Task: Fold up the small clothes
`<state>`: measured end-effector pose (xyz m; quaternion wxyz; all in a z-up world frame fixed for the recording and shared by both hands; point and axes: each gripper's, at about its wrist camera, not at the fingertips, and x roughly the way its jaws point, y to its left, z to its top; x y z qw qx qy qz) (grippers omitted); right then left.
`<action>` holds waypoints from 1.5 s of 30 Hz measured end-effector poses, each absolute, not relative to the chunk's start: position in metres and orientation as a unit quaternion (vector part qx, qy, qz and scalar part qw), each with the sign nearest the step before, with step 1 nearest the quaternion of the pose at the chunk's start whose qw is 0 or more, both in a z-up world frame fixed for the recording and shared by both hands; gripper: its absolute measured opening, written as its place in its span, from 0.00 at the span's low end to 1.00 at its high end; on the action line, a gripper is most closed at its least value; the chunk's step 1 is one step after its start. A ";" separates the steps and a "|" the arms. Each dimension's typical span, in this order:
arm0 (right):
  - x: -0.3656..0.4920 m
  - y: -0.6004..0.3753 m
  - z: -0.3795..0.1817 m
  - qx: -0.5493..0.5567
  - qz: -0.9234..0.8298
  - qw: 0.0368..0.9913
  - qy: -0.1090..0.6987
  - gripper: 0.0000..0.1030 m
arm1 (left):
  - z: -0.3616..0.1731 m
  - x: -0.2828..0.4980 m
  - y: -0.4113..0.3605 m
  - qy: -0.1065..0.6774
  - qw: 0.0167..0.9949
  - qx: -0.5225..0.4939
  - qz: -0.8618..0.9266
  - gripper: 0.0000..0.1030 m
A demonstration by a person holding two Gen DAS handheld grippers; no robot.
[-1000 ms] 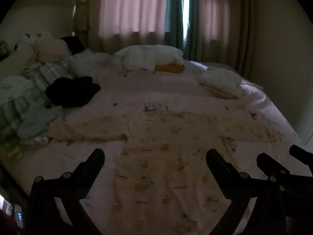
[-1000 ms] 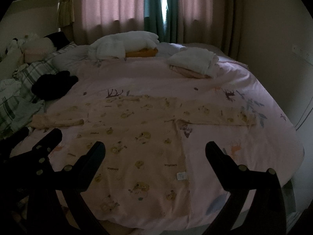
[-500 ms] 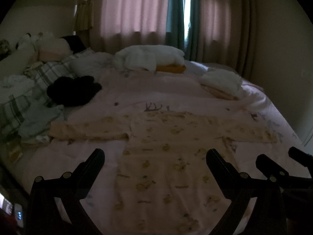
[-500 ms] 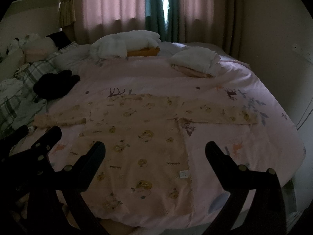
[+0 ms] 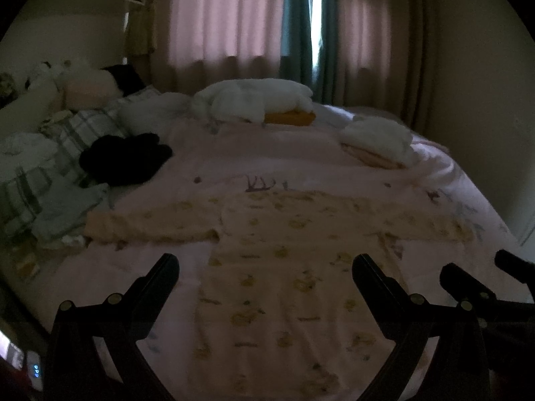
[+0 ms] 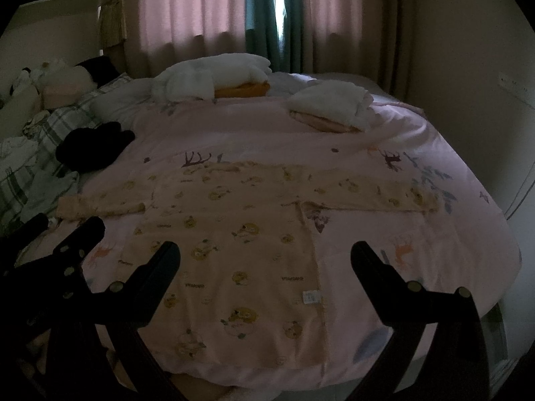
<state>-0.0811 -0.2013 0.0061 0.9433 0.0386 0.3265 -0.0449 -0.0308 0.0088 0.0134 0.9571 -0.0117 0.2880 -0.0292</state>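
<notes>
A small cream long-sleeved top with a bear print (image 5: 284, 267) lies flat on the pink bed cover (image 5: 254, 153), sleeves spread left and right. It also shows in the right wrist view (image 6: 240, 244), with a white label near its right hem. My left gripper (image 5: 265, 264) is open and empty, held above the garment's lower half. My right gripper (image 6: 265, 250) is open and empty above the hem. The right gripper's fingers (image 5: 468, 284) show at the left view's right edge. The left gripper's fingers (image 6: 77, 240) show at the right view's left edge.
A folded stack of white and peach clothes (image 6: 331, 107) sits at the back right. A white bundle on an orange item (image 6: 214, 78) lies at the back. A black garment (image 6: 93, 147), plaid bedding (image 5: 67, 140) and a loose pile lie at the left. Curtains behind.
Both grippers have pulled back and risen slightly, so the garment sits lower and farther in view. Both stay open. The garment has not moved.
</notes>
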 end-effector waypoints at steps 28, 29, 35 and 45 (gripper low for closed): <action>-0.083 -0.206 0.007 0.040 -0.038 0.945 0.323 0.99 | 0.019 -0.030 0.010 0.288 0.957 -0.011 -0.040 1.00; -0.084 -0.206 0.007 0.039 -0.038 0.945 0.323 0.99 | 0.019 -0.030 0.010 0.288 0.957 -0.011 -0.039 1.00; -0.084 -0.206 0.008 0.040 -0.037 0.945 0.323 0.99 | 0.019 -0.030 0.010 0.288 0.957 -0.011 -0.040 1.00; -0.084 -0.205 0.008 0.039 -0.038 0.945 0.323 0.99 | 0.020 -0.030 0.009 0.288 0.957 -0.011 -0.038 1.00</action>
